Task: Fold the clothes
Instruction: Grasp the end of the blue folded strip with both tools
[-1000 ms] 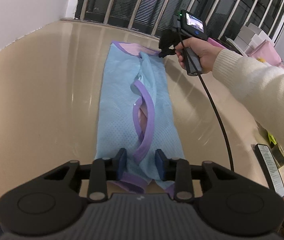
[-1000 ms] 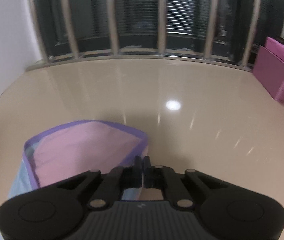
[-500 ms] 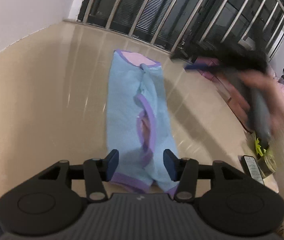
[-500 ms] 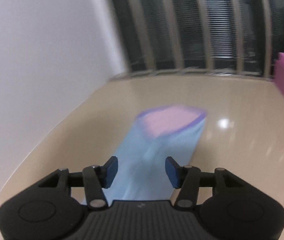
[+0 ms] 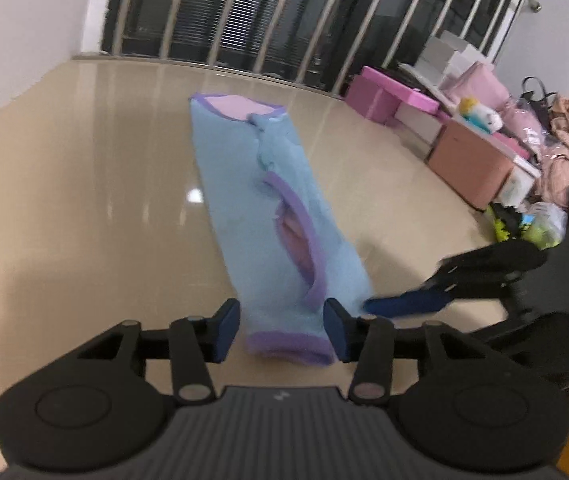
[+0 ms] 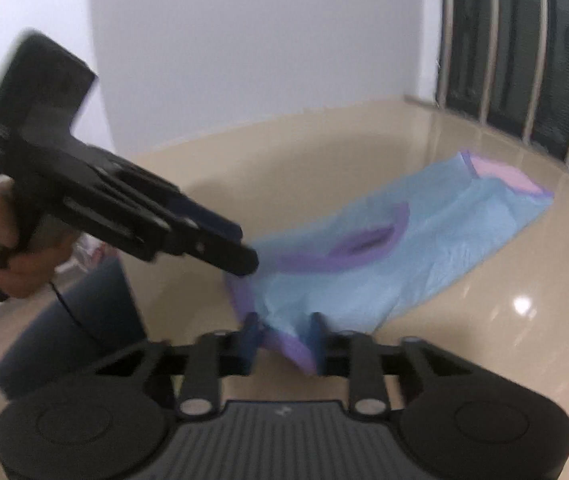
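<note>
A light blue garment with purple trim (image 5: 268, 208) lies in a long folded strip on the beige table (image 5: 84, 200). My left gripper (image 5: 282, 330) is open, its fingers either side of the strip's near hem, above it. My right gripper (image 6: 282, 338) is open at the strip's near right corner (image 6: 288, 344), with the purple hem between its fingers. In the left wrist view the right gripper (image 5: 404, 306) comes in from the right beside the hem. In the right wrist view the left gripper (image 6: 228, 256) hovers over the garment (image 6: 404, 256).
Barred windows (image 5: 284, 20) run along the table's far edge. Pink boxes (image 5: 388, 100), a stuffed toy (image 5: 480, 114) and piled bags (image 5: 544, 224) stand off the right side. A white wall (image 6: 244, 40) is on the left.
My right gripper let go of the far corner, opened, and swung back to the near right corner of the strip. My left gripper widened and rose a little above the near hem.
</note>
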### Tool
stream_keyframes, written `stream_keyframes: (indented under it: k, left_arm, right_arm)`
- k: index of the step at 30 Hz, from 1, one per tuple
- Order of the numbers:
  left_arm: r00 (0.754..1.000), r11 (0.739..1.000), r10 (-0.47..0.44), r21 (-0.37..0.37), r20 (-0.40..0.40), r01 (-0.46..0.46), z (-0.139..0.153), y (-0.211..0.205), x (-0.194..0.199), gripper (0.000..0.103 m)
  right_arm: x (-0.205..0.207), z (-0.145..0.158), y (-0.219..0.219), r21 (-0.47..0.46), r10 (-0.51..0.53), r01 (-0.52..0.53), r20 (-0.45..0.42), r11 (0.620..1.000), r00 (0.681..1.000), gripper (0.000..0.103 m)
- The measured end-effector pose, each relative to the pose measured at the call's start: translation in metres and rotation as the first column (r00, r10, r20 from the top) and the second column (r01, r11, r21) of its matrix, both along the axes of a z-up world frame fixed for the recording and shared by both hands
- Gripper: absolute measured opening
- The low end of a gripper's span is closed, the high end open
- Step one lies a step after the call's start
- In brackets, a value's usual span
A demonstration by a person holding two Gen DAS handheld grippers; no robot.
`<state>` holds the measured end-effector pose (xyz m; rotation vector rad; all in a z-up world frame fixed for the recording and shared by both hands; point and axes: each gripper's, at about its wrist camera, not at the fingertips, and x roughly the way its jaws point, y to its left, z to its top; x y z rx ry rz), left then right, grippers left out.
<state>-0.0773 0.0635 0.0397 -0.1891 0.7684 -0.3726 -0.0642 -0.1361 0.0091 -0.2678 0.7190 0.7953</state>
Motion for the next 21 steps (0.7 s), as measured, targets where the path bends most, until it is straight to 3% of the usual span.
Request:
stream_keyframes:
  k: [1, 2, 6, 10, 12, 13, 14, 16, 18, 19, 21]
  left_arm:
    - [1.0, 1.0, -0.001, 0.003, -0.007, 0.001, -0.002, -0.001, 0.002, 0.011]
    - [1.0, 1.0, 0.013, 0.022, -0.025, -0.013, -0.005, -0.003, 0.004, 0.005]
    - [0.999, 1.0, 0.024, 0.019, -0.029, -0.024, -0.007, -0.009, -0.009, 0.004]
    - [0.999, 0.999, 0.02, 0.028, -0.029, -0.019, -0.01, -0.019, -0.029, 0.005]
    - [1.0, 1.0, -0.001, 0.006, -0.031, 0.001, -0.009, -0.019, -0.036, 0.013]
    - [0.999, 1.0, -0.018, -0.013, -0.032, 0.017, -0.007, -0.018, -0.039, 0.028]
    - [0.999, 0.999, -0.032, -0.018, -0.021, 0.031, -0.003, -0.014, -0.042, 0.042]
    - [0.998, 0.998, -0.062, -0.023, 0.003, 0.062, 0.006, -0.006, -0.049, 0.051]
    - [0.992, 0.994, -0.113, 0.009, 0.053, 0.112, 0.016, 0.001, -0.055, 0.062]
    - [0.985, 0.988, -0.157, 0.029, 0.071, 0.155, 0.018, 0.001, -0.055, 0.074]
    - [0.96, 0.963, -0.262, 0.091, 0.095, 0.253, 0.021, -0.006, -0.052, 0.079]
  right_arm:
    - [0.0, -0.002, 0.001, 0.0, -0.01, 0.01, 0.001, 1.0, 1.0, 0.013]
    - [-0.001, -0.003, 0.003, 0.0, -0.02, 0.02, 0.004, 1.0, 1.0, 0.012]
    - [-0.017, 0.002, 0.002, 0.03, -0.071, 0.071, 0.009, 0.997, 0.997, 0.008]
    - [-0.033, 0.015, -0.01, 0.117, -0.111, 0.111, -0.007, 0.987, 0.994, 0.008]
    - [-0.039, 0.012, 0.0, 0.078, -0.069, 0.071, -0.031, 0.994, 0.997, 0.014]
    - [-0.043, 0.009, 0.009, 0.025, -0.049, 0.05, -0.011, 0.998, 0.999, 0.016]
    - [-0.047, 0.01, 0.012, 0.003, -0.031, 0.031, 0.006, 1.0, 0.999, 0.024]
    - [-0.056, 0.013, 0.016, -0.036, 0.005, -0.003, 0.039, 0.999, 0.999, 0.041]
    - [-0.061, 0.024, 0.003, 0.014, 0.032, -0.033, 0.067, 0.999, 0.997, 0.058]
    - [-0.063, 0.03, -0.003, 0.041, 0.045, -0.048, 0.081, 0.998, 0.996, 0.062]
    - [-0.056, 0.032, -0.013, 0.027, 0.048, -0.051, 0.112, 0.998, 0.993, 0.066]
